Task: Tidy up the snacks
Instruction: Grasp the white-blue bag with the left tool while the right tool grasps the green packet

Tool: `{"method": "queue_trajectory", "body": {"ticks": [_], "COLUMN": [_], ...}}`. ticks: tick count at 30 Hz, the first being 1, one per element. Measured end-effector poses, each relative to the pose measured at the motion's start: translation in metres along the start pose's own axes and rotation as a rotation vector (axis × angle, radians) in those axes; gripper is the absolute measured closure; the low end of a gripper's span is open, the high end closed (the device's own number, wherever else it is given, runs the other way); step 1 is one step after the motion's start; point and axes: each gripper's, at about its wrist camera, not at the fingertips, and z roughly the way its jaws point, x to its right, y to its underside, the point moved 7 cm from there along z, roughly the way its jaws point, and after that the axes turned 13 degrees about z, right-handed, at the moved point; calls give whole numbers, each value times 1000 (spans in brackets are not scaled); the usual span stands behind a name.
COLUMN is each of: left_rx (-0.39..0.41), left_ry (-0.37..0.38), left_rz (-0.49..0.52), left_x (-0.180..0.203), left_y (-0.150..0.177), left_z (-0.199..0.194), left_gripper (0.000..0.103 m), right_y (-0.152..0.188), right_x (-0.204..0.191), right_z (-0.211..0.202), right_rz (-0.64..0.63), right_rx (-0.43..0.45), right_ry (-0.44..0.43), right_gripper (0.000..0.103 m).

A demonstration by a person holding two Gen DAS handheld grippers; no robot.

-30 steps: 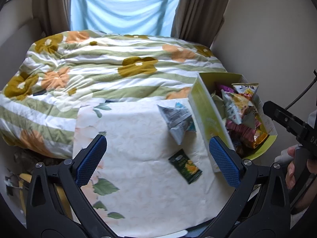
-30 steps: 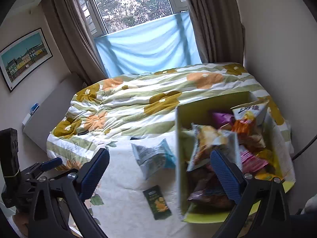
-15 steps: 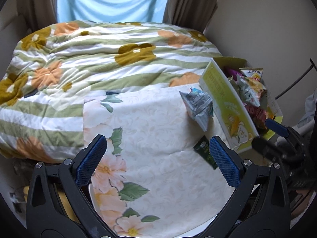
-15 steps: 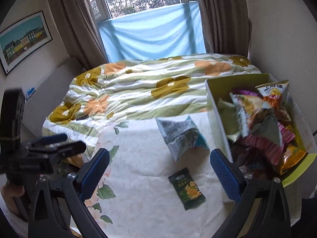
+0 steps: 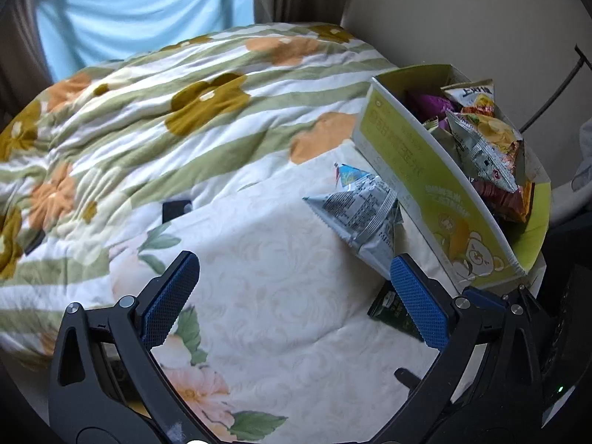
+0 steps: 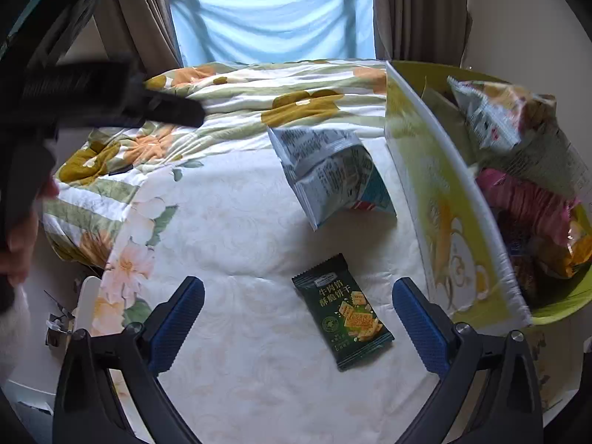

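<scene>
The blue finger hid part of the dark green packet (image 5: pixel 393 310). The yellow box (image 6: pixel 436 199) looked blurry, and its right side was cut off.

1. The cream floral cloth (image 6: pixel 236 229) lies bare ahead of the wide-open right claw (image 6: pixel 296 318), except for a flat dark green packet (image 6: pixel 342 310) between its fingers.
2. A puffed silver bag (image 6: pixel 325 170) rises farther on, just beside the box.
3. The yellow-green box (image 6: pixel 444 199), crammed with snack bags (image 6: pixel 518 133), walls off the right side.
4. The left claw (image 6: pixel 111 100) hangs over the left edge.
5. The rumpled quilt (image 5: pixel 155 111) fills the far side.
</scene>
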Motion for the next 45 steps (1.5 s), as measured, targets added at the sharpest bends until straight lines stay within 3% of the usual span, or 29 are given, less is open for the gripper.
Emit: {"method": "queue_trajectory", "body": {"ticks": [5,8,11,16,20,24,33,38,45], "left_rx": [-35,-79,-170,-249,-274,-298,-276,-279,-273], "left_ry": [18,66,110,134,163,193,189,150,139], "left_rz": [143,212,270,316,316,302,261,186,44], "left_x": [26,44,60,74,76,76,58,37,24], "left_y": [-46,-66,-70,-61,-51,-43,-20,15,69], "left_z": [38,66,102,139,153,163,147,128,102], "left_gripper": [1,1,1,1,3,29,32,32,32], "right_y": [4,6,8,11,17,19,30,37,42], "right_x": [9,16,20,29,28,28,32,31,24], "right_z": [24,35,43,56,66,74,73,68,65], "right_rz": [10,33,51,66,52,54,-27,-94,-151], "right_rx": [24,38,35,27,-10,-33,-73,-79,-97], "right_ry": [63,90,103,135,117,109,101,103,73], "right_gripper": [2,2,2,2,2,2,9,28,41]}}
